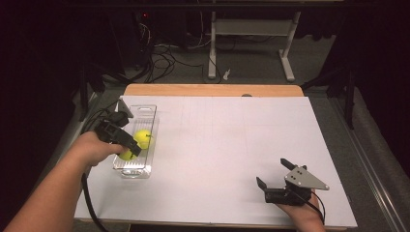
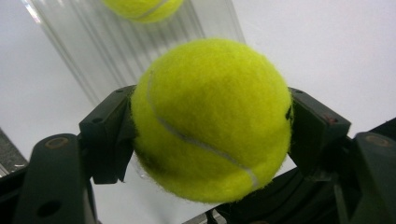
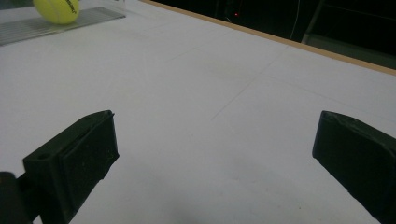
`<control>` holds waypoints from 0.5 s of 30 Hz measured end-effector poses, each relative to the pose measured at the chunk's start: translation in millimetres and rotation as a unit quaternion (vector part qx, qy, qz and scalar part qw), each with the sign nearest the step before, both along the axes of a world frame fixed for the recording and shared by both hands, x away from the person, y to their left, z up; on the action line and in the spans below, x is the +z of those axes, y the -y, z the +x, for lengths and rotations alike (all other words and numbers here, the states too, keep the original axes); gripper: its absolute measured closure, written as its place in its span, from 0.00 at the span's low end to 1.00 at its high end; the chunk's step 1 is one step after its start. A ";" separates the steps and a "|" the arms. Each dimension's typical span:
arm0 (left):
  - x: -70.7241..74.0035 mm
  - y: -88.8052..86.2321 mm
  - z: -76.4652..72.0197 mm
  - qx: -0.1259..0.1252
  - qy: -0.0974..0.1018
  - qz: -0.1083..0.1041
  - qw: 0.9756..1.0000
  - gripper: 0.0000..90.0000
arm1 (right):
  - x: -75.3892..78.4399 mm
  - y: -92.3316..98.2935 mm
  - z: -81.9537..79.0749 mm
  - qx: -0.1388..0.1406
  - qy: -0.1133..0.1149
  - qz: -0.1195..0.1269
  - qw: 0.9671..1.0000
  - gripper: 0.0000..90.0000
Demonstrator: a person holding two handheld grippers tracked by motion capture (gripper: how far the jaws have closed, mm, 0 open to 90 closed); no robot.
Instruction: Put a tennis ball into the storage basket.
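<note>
Nearest the person, at the front-right edge of the white paper-covered worktop (image 1: 232,145), the right hand-held gripper (image 1: 273,174) is seen w/ its jaws spread wide, nothing between them; in the right gripper view bare white surface is seen between the two black pads. Farther in, on the left, the left hand-held gripper (image 1: 129,149) is held over the near half of a clear, ribbed, oblong plastic tray (image 1: 146,112) that lies lengthwise near the worktop's left edge. A fuzzy yellow-green tennis ball (image 2: 210,119) is pinched btwn its two black pads, one pad pressed to each side, approx. at the ball's widest part. Just beyond, a second yellow-green tennis ball (image 1: 143,138) is seen resting inside the tray, near its middle, close to the held ball. Beyond the worktop's wooden far edge, grey floor w/ cables and white desk legs (image 1: 287,48) are seen.
</note>
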State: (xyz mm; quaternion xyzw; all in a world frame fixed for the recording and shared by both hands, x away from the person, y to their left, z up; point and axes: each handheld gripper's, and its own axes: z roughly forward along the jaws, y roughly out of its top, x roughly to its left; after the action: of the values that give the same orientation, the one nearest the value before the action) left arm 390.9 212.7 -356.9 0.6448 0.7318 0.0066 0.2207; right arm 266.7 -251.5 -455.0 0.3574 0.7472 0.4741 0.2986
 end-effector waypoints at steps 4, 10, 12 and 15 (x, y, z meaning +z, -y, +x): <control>-0.9 -4.5 0.1 0.004 0.000 0.006 1.000 0.30 | 0.0 0.1 -0.1 0.000 0.000 -0.001 1.000 0.01; 0.1 -5.8 0.3 0.006 0.003 0.012 1.000 0.30 | -0.2 -0.2 0.1 0.000 0.000 -0.001 1.000 0.01; -1.1 -5.4 0.4 0.005 0.003 0.012 1.000 0.30 | -0.3 -0.3 0.2 0.000 0.000 -0.002 1.000 0.01; -3.8 -3.5 0.7 0.001 0.001 0.017 1.000 0.30 | -0.4 -0.6 0.2 0.001 -0.001 -0.002 1.000 0.01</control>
State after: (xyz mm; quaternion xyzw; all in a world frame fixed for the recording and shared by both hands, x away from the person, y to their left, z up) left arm 391.6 216.2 -360.7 0.6476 0.7321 0.0201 0.2102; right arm 266.9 -250.9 -455.4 0.3568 0.7486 0.4726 0.2983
